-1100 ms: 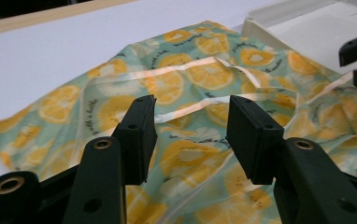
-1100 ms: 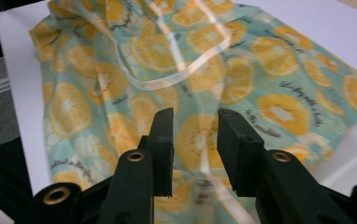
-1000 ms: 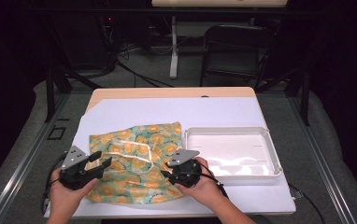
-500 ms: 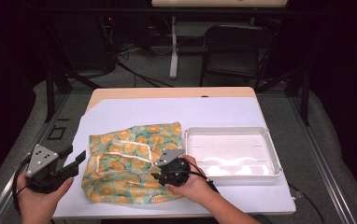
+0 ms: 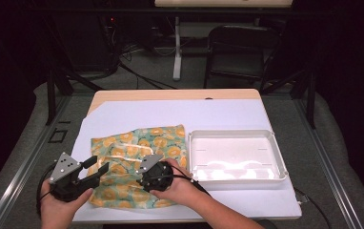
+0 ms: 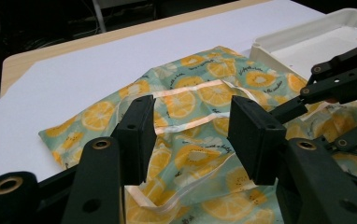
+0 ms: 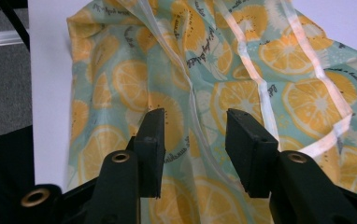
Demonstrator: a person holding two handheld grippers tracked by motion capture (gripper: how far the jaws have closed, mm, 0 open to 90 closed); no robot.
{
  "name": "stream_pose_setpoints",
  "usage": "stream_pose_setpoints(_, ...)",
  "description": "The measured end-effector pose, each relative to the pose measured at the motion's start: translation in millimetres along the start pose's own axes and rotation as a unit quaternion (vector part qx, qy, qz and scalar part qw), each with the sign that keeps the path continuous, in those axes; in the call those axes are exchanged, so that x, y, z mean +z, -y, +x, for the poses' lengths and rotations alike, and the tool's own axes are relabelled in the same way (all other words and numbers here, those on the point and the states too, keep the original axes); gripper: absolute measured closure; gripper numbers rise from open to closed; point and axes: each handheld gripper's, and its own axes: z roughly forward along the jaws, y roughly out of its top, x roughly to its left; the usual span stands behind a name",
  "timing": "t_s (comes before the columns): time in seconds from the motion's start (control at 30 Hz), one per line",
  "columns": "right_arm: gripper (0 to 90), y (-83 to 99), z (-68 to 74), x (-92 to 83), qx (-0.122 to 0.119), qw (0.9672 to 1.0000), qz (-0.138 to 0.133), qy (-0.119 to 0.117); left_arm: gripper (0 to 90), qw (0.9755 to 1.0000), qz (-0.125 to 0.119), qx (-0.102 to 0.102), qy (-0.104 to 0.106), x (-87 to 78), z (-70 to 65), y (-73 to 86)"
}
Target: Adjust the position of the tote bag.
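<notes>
- A tabletop (image 5: 170, 114) covered by a white sheet sits in a dark room, seen from above; a person's forearms enter from the bottom edge.
- A white plastic tray (image 5: 279, 164) rests empty on the right half, just beside the cloth's right edge.
- A lemon-print cloth bag (image 5: 137, 162), teal with orange slices and pale clear straps, lies flat and rumpled left of the tray, at the tabletop's near edge.
- The left claw (image 5: 99, 168) hovers at the bag's near left corner, tilted toward it. Its jaws stand wide apart with nothing between them. A moment ago it was farther left, off the tabletop; it has now come back to the bag.
- The right claw (image 7: 193, 140) hangs over the bag's middle. Its jaws have just been opening and hold nothing; a strap seam lies below the gap.
- Judgement: both claws have let go, so a fresh grip on the bag likely comes next.
</notes>
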Motion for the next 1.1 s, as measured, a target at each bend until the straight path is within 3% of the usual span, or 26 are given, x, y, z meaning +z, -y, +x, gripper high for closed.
stream_pose_setpoints(0.2, 65.7, 1.1, -1.4, 7.7, -0.012, 0.9997, 0.018, 0.008, 51.0, 0.9999, 0.010, 0.009, 0.001, 6.7, -1.3, 4.5)
stream_pose_setpoints(0.27, 78.9, 2.2, -4.2, 9.2, -0.012, 0.9994, 0.031, 0.005, 50.7, 0.9999, 0.012, 0.012, 0.002, 8.4, -1.6, 5.6)
stream_pose_setpoints(0.3, 78.9, 2.2, -4.2, 9.2, -0.012, 0.9994, 0.031, 0.005, 50.7, 0.9998, 0.013, 0.012, 0.001, 9.2, -1.7, 6.1)
stream_pose_setpoints(0.4, 90.0, 1.9, -7.9, 6.9, -0.009, 0.9995, 0.030, -0.001, 50.0, 0.9997, 0.017, 0.016, 0.003, 12.2, -3.7, 7.6)
stream_pose_setpoints(0.53, 90.0, 0.8, -12.6, 3.7, -0.003, 0.9996, 0.027, 0.005, 49.6, 0.9996, 0.019, 0.023, 0.002, 13.4, -5.1, 8.2)
stream_pose_setpoints(0.77, 90.0, -10.2, -27.9, -9.3, 0.020, 0.9996, -0.001, 0.020, 49.6, 0.9993, 0.019, 0.032, 0.006, 15.3, -8.8, 8.8)
stream_pose_setpoints(1.1, 90.0, -16.7, -51.7, -5.6, 0.045, 0.9983, -0.007, 0.036, 47.2, 0.9969, 0.027, 0.073, -0.001, 26.2, -16.9, 14.4)
